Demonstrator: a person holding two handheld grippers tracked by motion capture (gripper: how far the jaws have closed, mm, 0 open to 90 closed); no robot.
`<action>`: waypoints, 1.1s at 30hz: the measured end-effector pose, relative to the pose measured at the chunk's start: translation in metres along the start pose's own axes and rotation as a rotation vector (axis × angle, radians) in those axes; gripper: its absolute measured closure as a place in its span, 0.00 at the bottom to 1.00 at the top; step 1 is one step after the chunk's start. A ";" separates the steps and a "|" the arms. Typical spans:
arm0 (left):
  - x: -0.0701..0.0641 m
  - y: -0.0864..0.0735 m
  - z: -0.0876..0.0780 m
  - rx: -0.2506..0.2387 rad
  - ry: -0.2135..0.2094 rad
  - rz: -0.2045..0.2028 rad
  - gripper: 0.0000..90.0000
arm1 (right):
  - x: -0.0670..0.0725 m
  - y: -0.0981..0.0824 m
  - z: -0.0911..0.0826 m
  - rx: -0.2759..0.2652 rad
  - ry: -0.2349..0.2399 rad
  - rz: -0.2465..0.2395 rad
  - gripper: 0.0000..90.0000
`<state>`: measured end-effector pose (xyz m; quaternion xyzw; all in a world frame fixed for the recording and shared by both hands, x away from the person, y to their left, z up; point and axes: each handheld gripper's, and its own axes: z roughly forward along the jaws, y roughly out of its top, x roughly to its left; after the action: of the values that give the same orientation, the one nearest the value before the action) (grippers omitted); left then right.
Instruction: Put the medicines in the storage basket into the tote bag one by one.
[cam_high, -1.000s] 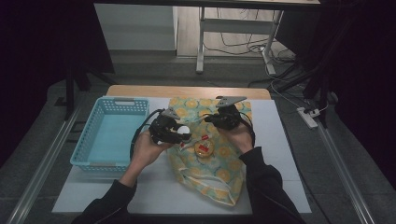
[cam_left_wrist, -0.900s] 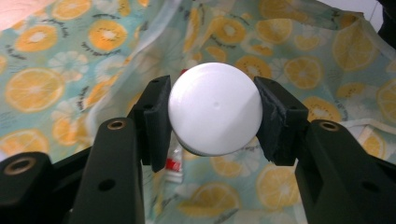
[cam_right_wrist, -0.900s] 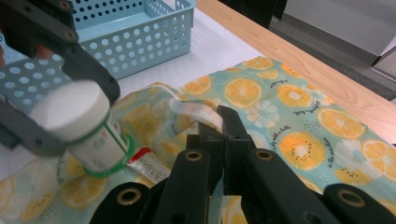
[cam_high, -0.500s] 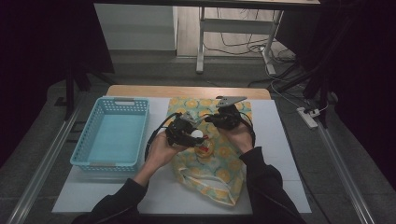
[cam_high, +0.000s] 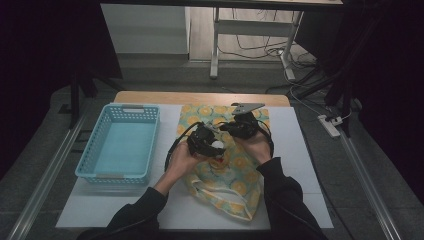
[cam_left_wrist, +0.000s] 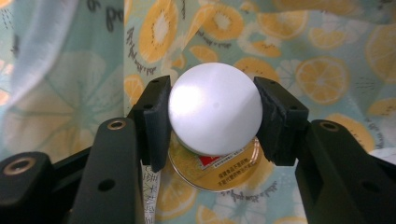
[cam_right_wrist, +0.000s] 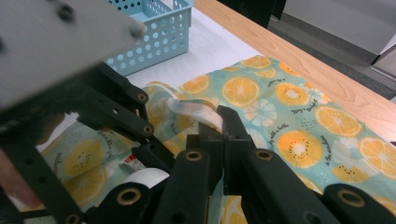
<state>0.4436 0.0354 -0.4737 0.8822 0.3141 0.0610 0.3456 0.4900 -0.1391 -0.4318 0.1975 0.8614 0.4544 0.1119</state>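
White-topped table (cam_high: 300, 165) in a dark room, left gripper (cam_left_wrist: 212, 116) clamping white-lidded jar (cam_left_wrist: 214, 108), right gripper (cam_right_wrist: 224, 135) pinching citrus-print bag (cam_right_wrist: 299, 116).

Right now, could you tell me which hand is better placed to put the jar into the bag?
The left: its claw grips the jar over the bag, while the right claw pinches the bag's edge.

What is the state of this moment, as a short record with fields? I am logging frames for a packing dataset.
held item: white-capped jar, gold label under the cap
left gripper: shut on the jar's cap
right gripper: shut on the bag's white handle strap
cloth bag: orange-slice print, lying on the white table mat
basket: light blue, on the person's left of the bag
likely aim: jar into the bag, judging by its held-up edge
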 end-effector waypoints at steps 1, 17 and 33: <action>0.001 0.000 0.002 0.006 0.000 0.000 0.56 | 0.000 0.000 0.000 0.000 0.000 0.001 1.00; 0.004 -0.001 -0.001 -0.029 -0.021 -0.010 0.39 | 0.000 0.000 -0.001 -0.002 0.000 -0.003 1.00; -0.007 -0.010 -0.026 -0.076 -0.082 -0.005 0.07 | 0.001 0.000 -0.001 -0.001 0.002 -0.002 1.00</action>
<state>0.4248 0.0516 -0.4602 0.8694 0.2991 0.0357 0.3916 0.4890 -0.1395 -0.4308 0.1962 0.8614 0.4550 0.1118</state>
